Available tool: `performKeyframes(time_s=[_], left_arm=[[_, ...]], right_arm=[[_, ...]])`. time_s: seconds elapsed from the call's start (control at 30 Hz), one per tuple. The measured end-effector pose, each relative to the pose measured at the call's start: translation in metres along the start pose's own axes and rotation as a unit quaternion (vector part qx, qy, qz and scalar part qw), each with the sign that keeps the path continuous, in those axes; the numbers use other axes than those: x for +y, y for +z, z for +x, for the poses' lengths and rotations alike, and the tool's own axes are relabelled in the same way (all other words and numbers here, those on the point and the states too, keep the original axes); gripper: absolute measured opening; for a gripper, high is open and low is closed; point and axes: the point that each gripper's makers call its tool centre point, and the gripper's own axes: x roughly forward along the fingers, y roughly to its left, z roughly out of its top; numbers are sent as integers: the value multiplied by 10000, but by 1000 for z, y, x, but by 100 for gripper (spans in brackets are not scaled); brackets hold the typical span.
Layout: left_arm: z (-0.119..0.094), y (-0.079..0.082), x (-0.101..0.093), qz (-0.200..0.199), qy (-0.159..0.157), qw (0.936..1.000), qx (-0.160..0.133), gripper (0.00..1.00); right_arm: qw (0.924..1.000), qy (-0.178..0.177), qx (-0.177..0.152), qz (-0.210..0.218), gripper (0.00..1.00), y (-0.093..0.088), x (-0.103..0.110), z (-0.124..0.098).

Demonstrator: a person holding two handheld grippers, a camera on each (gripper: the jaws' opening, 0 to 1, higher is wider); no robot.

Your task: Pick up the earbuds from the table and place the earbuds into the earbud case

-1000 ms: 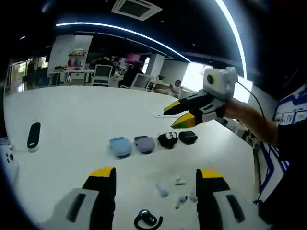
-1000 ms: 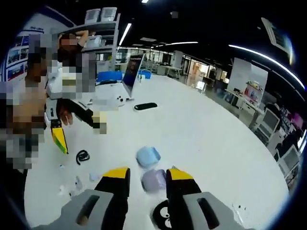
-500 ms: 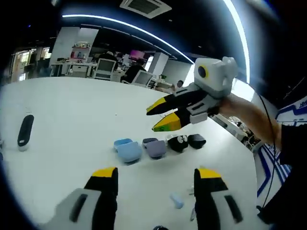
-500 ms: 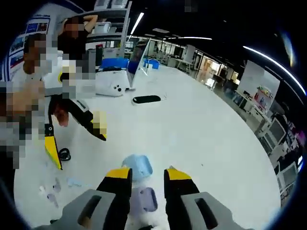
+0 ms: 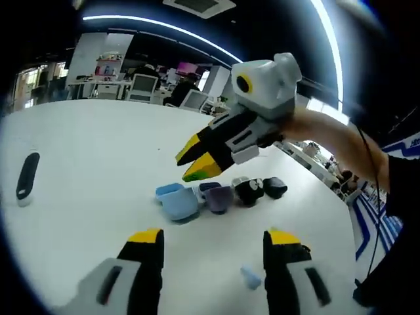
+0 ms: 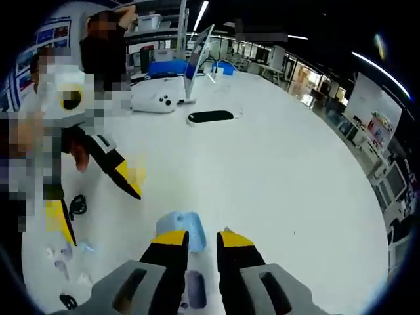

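Currently, a white worktop (image 5: pixel 79 157) is seen in the left gripper view, with four earbud cases set in a row: light blue case (image 5: pixel 177 202) with its lid up, purple case (image 5: pixel 218 197), and two dark ones beyond. The right gripper (image 5: pixel 197 159) is held just above the blue case, tips angled down, its jaws nearly together and nothing held. The left gripper (image 5: pixel 209 240) is held back with jaws wide apart and empty. A pale blue earbud (image 5: pixel 250 277) lies nearer the left gripper, by its right jaw
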Motion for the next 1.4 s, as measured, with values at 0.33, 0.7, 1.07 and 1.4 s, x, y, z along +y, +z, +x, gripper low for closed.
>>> performKeyframes(time_s=[0.33,0.7,1.07,1.4], left_arm=[[-4,-9,4,-103,-13,9999,-12,62],[-8,-14,7,-195,-30,9998,-23,62],[-18,-12,-6,-192,-63,9997,-124,62],[-37,-10,-35,135,-27,9986,-520,63]], right_arm=[[9981,95,571,-221,15,-9,-8,21],[9955,223,879,-271,3,-18,-4,28],[9953,-167,772,-564,1,-8,-1,20],[9883,-588,614,-1265,1,4,37,-6]])
